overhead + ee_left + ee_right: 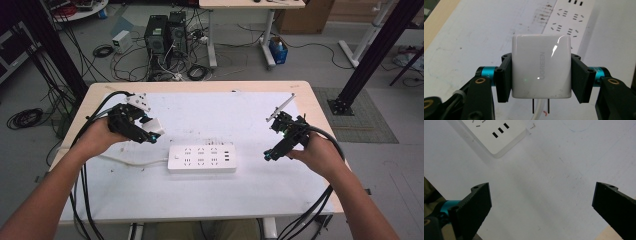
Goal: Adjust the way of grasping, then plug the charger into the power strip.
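Observation:
A white power strip lies flat near the middle of the table, its cord running off to the left. My left gripper hovers just above and left of it, shut on a white UGREEN charger whose two metal prongs point back toward the camera. The strip's sockets lie beyond the charger in the left gripper view. My right gripper is held to the right of the strip, open, with nothing between its jaws. The USB end of the strip sits ahead of it in the right gripper view.
The table has a white mat over a wooden top. On the floor behind it stand two computer towers, loose cables and black frame posts. A person's forearms come in from the bottom edge.

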